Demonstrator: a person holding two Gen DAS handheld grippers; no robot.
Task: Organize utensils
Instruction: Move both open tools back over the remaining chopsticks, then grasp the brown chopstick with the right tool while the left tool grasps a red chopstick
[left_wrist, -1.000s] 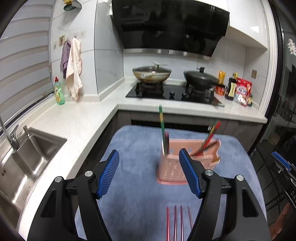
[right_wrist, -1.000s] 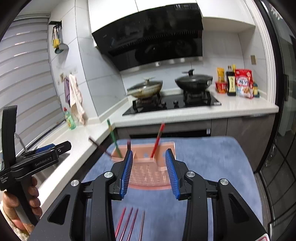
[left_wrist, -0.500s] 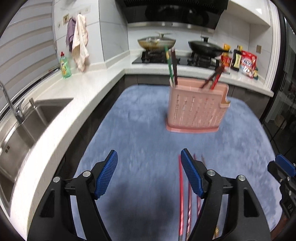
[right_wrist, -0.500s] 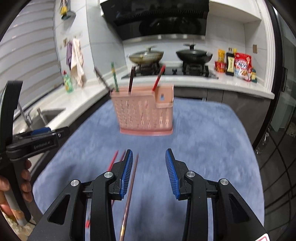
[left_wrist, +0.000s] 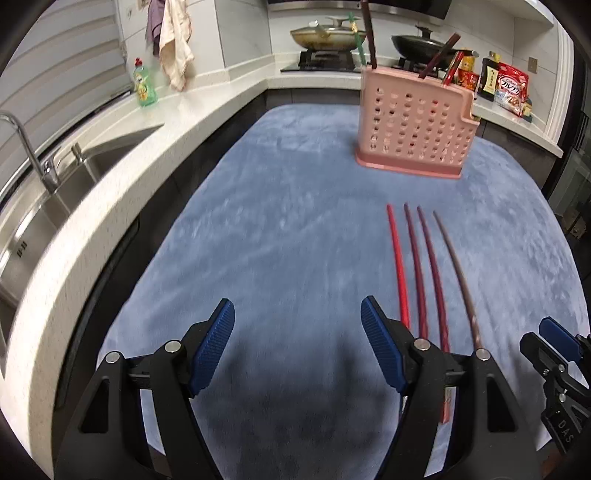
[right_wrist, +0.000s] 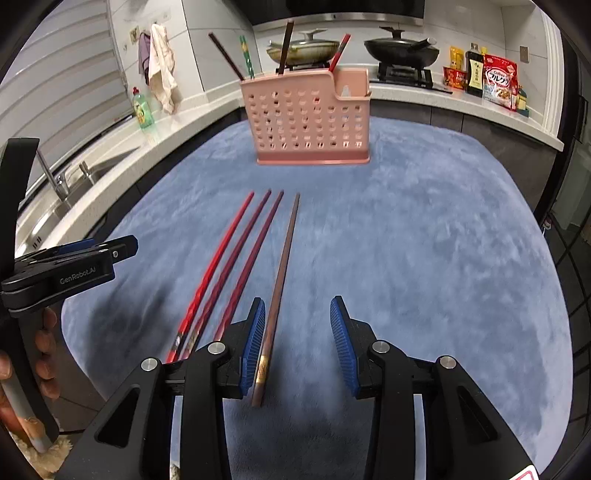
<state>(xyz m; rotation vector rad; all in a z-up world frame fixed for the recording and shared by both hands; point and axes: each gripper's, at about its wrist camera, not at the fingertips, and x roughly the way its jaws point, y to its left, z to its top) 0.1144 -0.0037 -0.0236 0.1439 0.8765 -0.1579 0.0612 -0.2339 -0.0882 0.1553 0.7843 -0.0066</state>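
Note:
Several chopsticks lie side by side on a blue mat (left_wrist: 288, 229) (right_wrist: 424, 240): a red one (left_wrist: 398, 266) (right_wrist: 218, 266), two dark purple ones (left_wrist: 430, 266) (right_wrist: 251, 258) and a brown one (left_wrist: 458, 273) (right_wrist: 282, 266). A pink perforated holder (left_wrist: 413, 125) (right_wrist: 306, 118) stands at the mat's far side with several chopsticks upright in it. My left gripper (left_wrist: 297, 347) hangs open over bare mat, left of the red chopstick. My right gripper (right_wrist: 297, 347) is open low over the mat; the brown chopstick's near end lies just inside its left finger.
A white counter with a sink (left_wrist: 48, 192) and tap runs along the left, with a green soap bottle (left_wrist: 144, 83). A hob with two pans (right_wrist: 400, 48) and food packets (right_wrist: 495, 81) line the back. A person's hand (right_wrist: 44, 350) holds the left gripper.
Both grippers have come down and tilted toward the mat. The holder has slid to the top of both views and the lying chopsticks now stretch out in front of the fingers.

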